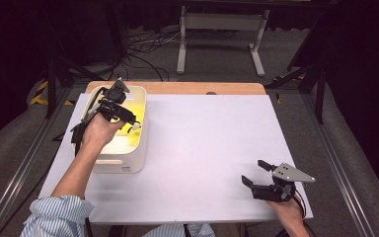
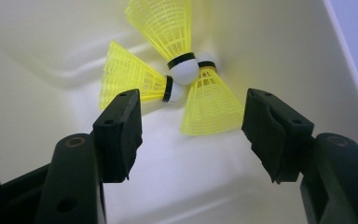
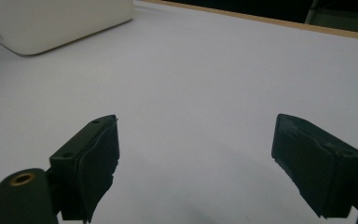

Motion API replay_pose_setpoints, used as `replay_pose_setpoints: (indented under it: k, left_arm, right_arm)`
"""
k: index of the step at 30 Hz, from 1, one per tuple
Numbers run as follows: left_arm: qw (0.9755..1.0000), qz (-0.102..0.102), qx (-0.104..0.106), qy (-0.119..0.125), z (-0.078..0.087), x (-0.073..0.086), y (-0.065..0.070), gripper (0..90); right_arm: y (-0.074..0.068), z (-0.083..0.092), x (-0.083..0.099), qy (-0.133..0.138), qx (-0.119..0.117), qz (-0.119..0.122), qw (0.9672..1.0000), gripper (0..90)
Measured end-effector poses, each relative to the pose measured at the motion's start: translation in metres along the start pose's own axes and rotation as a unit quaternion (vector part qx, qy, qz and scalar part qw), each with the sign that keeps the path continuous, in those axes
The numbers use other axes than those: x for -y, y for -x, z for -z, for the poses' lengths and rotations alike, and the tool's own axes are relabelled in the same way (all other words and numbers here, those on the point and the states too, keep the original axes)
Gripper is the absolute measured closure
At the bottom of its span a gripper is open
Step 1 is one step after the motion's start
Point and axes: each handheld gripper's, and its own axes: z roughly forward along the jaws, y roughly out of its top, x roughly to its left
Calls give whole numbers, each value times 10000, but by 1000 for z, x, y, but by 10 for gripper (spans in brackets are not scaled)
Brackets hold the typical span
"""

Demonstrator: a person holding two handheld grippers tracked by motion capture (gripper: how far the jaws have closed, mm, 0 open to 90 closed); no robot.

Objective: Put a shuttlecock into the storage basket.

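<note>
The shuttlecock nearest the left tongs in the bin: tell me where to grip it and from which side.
Grip the nearest shuttlecock across its yellow skirt just below the black band, coming straight down from above the white bin. It lies flat, skirt flaring toward the open left tongs, its cork crowded against two other shuttlecocks, so the skirt is probably the freer part.

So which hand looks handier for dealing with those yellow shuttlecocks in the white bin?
Probably the left. The left gripper hangs over the white bin, jaws open toward the three yellow shuttlecocks. The right gripper sits open across the table.
</note>
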Motion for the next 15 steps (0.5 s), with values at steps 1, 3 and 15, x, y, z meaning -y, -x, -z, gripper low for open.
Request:
replay_pose_setpoints:
  k: [1,3,15]
  left_arm:
    - [10000,-16,10,3,1,0,0,379]
    - [10000,7,11,40,3,1,-1,383]
    - [9999,-92,20,64,14,4,-2,389]
  right_arm:
    - [0,0,0,-5,4,-1,10000,155]
    - [0,0,0,-9,8,5,10000,155]
    - [0,0,0,-4,11,15,10000,154]
